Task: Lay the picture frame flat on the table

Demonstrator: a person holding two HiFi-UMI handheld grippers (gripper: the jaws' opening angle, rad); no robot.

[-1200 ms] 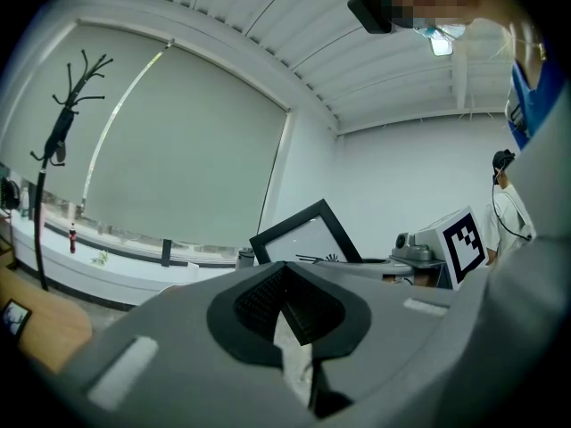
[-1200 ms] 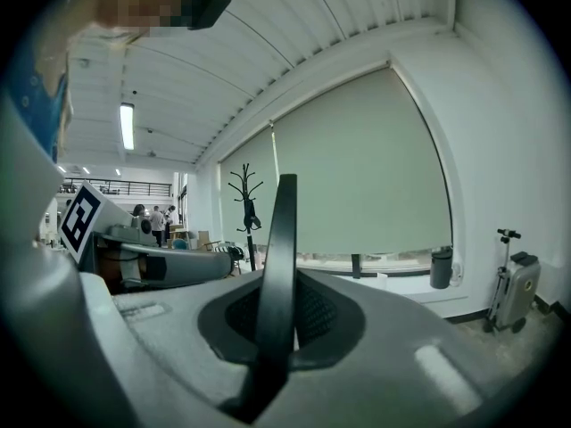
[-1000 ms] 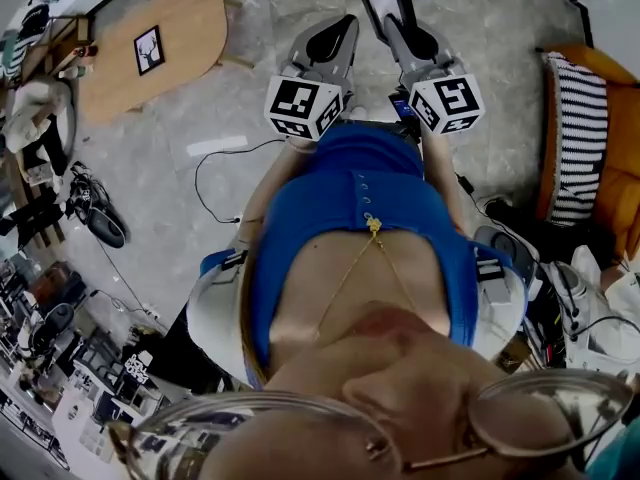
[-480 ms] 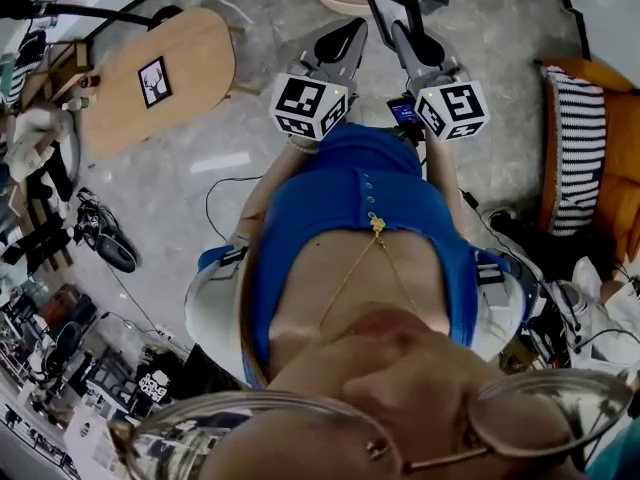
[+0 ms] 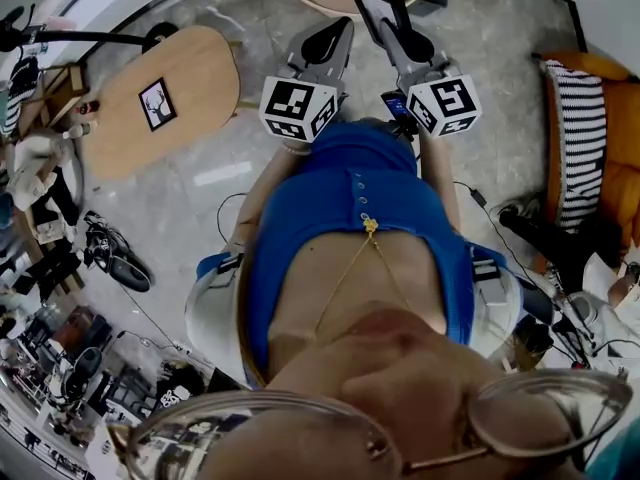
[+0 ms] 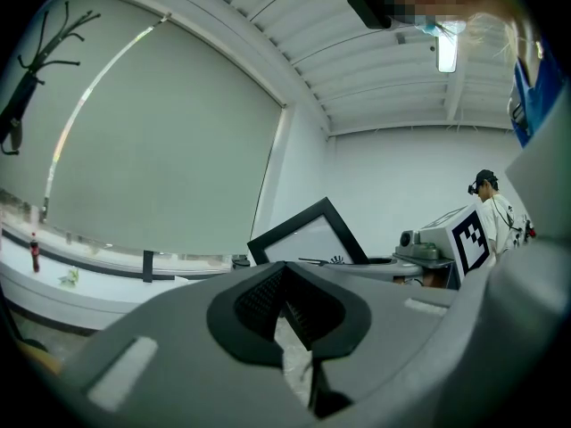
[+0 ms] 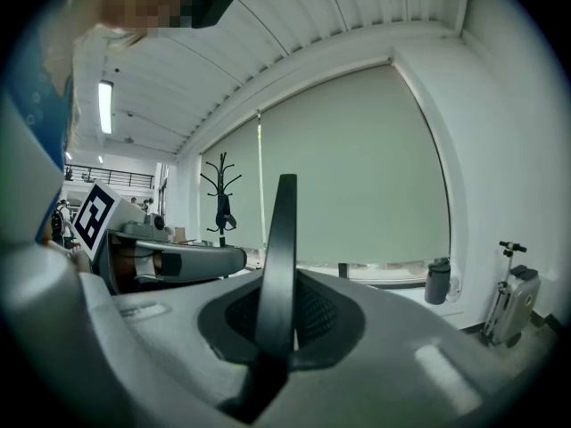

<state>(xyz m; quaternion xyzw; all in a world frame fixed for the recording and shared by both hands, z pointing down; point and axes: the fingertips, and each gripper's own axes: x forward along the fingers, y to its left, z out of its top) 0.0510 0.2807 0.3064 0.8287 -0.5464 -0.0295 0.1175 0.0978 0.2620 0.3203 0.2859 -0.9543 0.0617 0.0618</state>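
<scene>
While edge-on, frame between right fingers

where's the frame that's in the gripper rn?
Head view, top centre: the picture frame is clamped in the right gripper, in the air just right of the left gripper, well right of the oval wooden table.

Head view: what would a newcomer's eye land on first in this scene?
Most likely the black rectangular picture frame at top centre, clamped in the right gripper just ahead of the person's blue top. Next comes the oval wooden table at upper left, with a small black-framed deer print lying flat on it.
</scene>
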